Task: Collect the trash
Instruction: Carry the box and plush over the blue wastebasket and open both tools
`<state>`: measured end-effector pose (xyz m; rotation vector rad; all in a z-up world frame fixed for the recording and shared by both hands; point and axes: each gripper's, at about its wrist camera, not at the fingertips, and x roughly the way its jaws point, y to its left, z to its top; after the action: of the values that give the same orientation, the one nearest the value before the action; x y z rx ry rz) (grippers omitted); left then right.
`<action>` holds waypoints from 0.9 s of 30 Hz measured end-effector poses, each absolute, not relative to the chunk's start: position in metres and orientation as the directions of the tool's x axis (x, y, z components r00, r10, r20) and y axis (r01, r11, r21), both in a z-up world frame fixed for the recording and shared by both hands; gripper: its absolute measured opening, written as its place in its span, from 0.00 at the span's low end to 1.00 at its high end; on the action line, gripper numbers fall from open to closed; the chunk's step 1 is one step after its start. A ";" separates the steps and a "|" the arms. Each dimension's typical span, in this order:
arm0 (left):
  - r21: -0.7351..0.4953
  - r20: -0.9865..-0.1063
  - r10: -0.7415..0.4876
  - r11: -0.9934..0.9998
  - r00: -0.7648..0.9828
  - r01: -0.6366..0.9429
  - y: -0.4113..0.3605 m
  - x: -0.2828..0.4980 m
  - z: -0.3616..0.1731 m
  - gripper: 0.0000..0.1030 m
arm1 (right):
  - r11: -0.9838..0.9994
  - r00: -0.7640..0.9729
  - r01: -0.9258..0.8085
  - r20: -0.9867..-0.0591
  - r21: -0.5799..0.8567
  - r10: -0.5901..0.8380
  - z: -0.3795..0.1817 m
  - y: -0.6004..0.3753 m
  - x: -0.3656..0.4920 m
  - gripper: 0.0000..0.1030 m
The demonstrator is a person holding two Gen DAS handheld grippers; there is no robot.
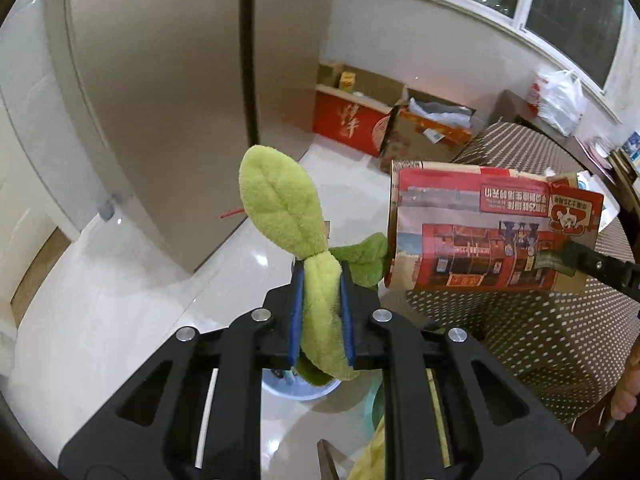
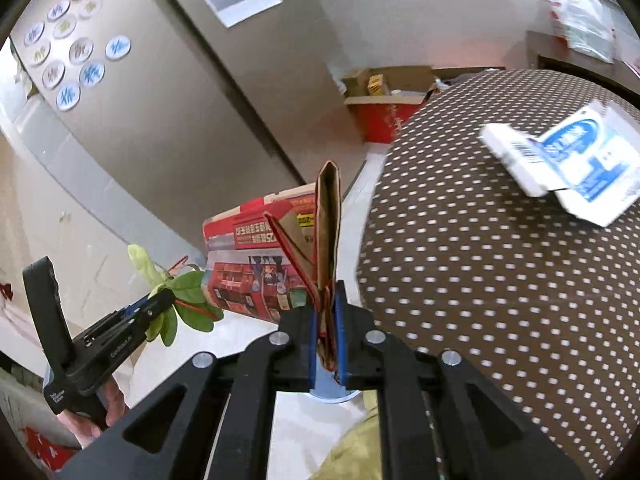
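Left wrist view: jaws clamped on green plush leaf (image 1: pixel 280 204); right jaws pinching red printed carton (image 2: pixel 256 264), "GenRobot.AI" on left gripper (image 2: pixel 160 300).

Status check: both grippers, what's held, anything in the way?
Left gripper clamped on green plush leaf. Right gripper shut on red carton. Blue-white box on dotted cushion. No obstruction visible.

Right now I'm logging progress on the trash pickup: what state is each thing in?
Left gripper: shut on the plush leaf, held off the floor.
Right gripper: shut on the red carton, flattened, held in the air.
White box: lying on the dotted cloth, flap open.
Floor boxes: open, standing on the floor.
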<state>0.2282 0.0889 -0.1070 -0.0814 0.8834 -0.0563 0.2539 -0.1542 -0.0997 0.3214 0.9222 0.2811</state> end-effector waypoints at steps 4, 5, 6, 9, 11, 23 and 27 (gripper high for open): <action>-0.093 -0.784 -0.073 0.996 0.617 0.000 0.102 0.233 -0.124 0.67 | 0.922 0.558 -0.097 -0.747 0.374 0.362 -0.105 -0.141 0.264 0.08; -0.090 -0.781 -0.069 0.996 0.620 -0.002 0.102 0.233 -0.126 0.67 | 0.922 0.554 -0.097 -0.750 0.374 0.362 -0.106 -0.139 0.266 0.08; -0.088 -0.786 -0.069 0.996 0.614 0.000 0.104 0.232 -0.130 0.67 | 0.923 0.552 -0.097 -0.751 0.374 0.362 -0.107 -0.135 0.268 0.08; -0.084 -0.797 -0.061 0.996 0.601 -0.010 0.110 0.229 -0.139 0.67 | 0.932 0.551 -0.098 -0.762 0.348 0.342 -0.109 -0.126 0.272 0.08; -0.074 -0.805 -0.040 0.997 0.593 -0.033 0.115 0.226 -0.145 0.67 | 0.938 0.545 -0.111 -0.769 0.329 0.334 -0.111 -0.114 0.276 0.08; -0.101 -0.837 0.012 0.979 0.547 -0.177 0.170 0.192 -0.178 0.67 | 0.946 0.392 -0.204 -0.865 0.251 0.313 -0.181 -0.029 0.292 0.08; -0.103 -0.846 0.026 0.972 0.532 -0.211 0.182 0.185 -0.185 0.67 | 0.943 0.292 -0.235 -0.908 0.235 0.299 -0.225 -0.004 0.302 0.41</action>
<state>0.1849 0.1818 -0.1850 -0.2023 1.0015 0.1421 0.3019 -0.0041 -0.2252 0.0604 1.2238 0.3558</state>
